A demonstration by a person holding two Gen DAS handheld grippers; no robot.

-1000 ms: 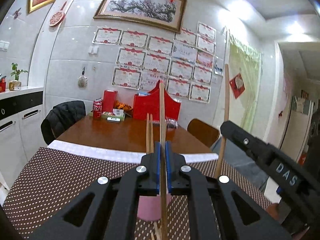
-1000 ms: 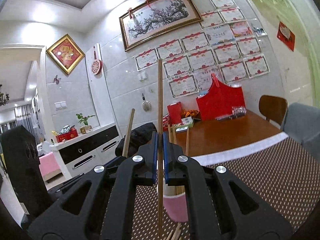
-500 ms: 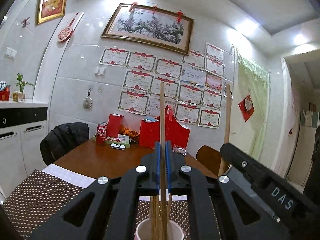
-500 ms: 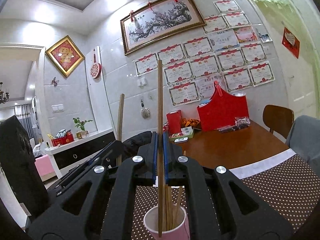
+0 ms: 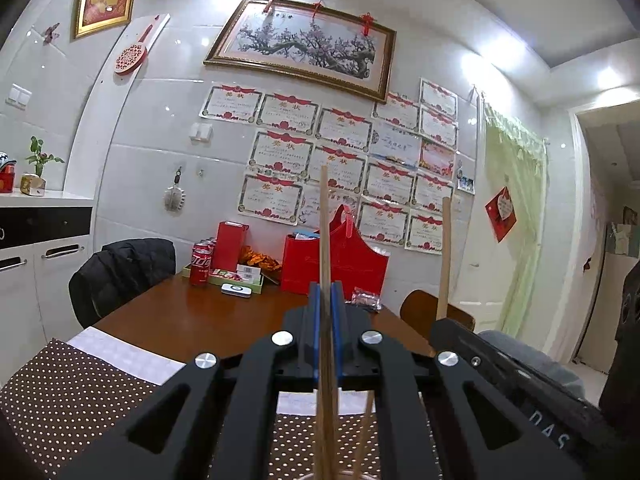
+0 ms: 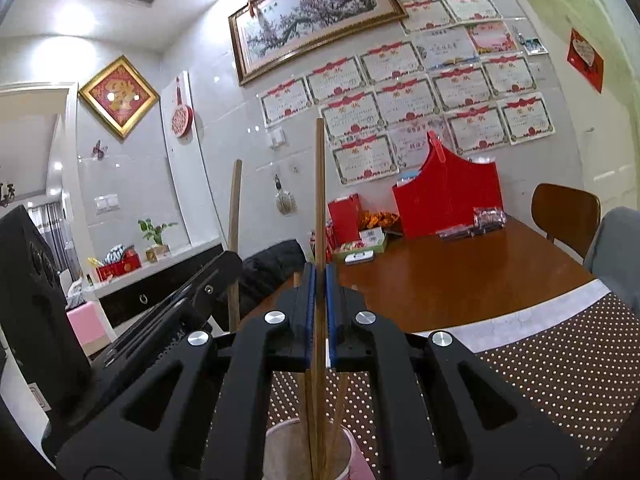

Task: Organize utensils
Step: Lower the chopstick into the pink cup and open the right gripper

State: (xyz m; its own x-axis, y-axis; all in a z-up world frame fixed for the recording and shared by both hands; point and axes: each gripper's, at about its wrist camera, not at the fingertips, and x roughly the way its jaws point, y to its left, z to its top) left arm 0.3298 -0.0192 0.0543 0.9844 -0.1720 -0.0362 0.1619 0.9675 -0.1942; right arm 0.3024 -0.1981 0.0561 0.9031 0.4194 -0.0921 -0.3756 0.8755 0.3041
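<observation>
Since each gripper clamps one wooden chopstick upright, both sticks can go tip-first into the pink cup (image 6: 308,454) without regripping.

Left gripper (image 5: 326,334): jaws closed down narrow on its chopstick (image 5: 324,220), blue pads pinching it near mid-length; most of the stick stands above the jaws, the rest hangs below them.

Right gripper (image 6: 318,314): same pinch on the second chopstick (image 6: 319,184), held vertical, its lower end dropping below the jaws into the cup mouth.

Cup sits directly under the right jaws on the dotted brown placemat (image 6: 560,372). It already holds several chopsticks leaning against its wall. In the left view only a sliver of rim shows below the jaws, with two loose sticks angling up; whether the left tip is inside the rim, can't tell.

Grippers run side by side, near each other, each visible in the other's camera with its stick upright.

My read: insertion step, release pending. Risk: tips snagging on the sticks already in the cup.
</observation>
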